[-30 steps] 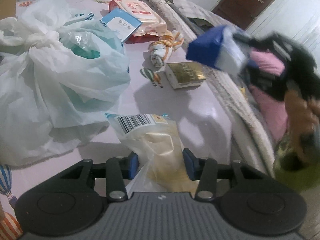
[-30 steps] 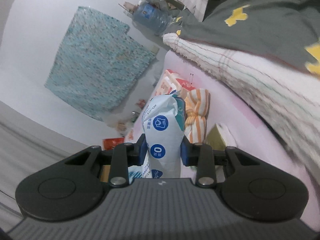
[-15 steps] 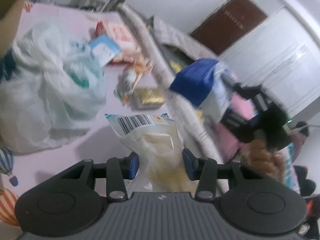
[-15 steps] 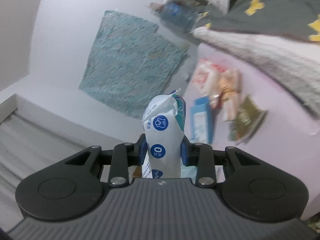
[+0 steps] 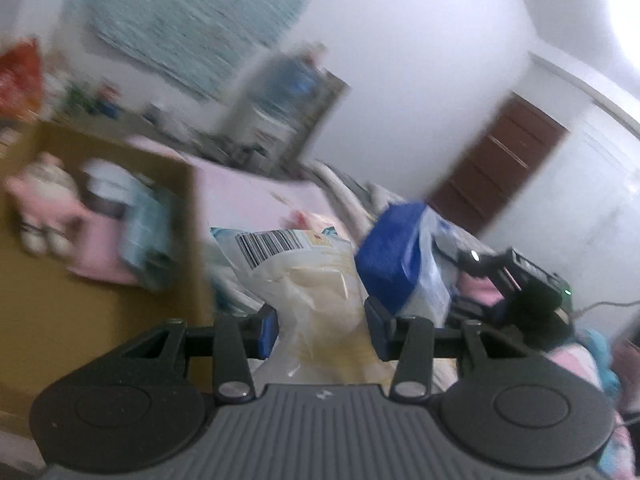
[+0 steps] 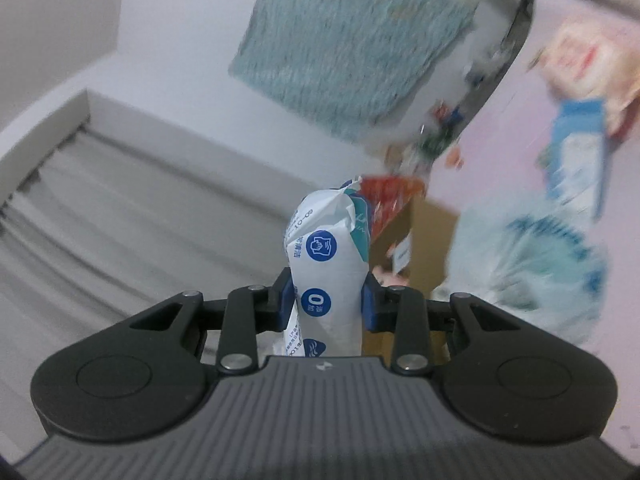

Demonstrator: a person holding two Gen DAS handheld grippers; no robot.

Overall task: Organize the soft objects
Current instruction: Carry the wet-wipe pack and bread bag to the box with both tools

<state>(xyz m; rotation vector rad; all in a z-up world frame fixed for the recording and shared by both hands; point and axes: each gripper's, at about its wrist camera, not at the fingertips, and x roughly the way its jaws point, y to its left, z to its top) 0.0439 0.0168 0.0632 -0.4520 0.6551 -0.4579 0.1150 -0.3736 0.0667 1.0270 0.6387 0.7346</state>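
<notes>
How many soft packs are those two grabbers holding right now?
2. The left gripper clamps a clear barcoded bag; the right gripper clamps a white and blue tissue pack. More packs may lie blurred in the cardboard box.

A pink bed (image 6: 500, 152) is carrying the clutter. A blue-white packet (image 6: 578, 160) and a filmy white bag (image 6: 540, 264) are lying on it, blurred.

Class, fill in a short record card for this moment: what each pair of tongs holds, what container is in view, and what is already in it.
left tongs: shut on clear barcode bag
right tongs: shut on white and blue soft pack
container: cardboard box, open, left of the left tongs
box contents: pink plush toy, blurred packs
image quality: motion blur
</notes>
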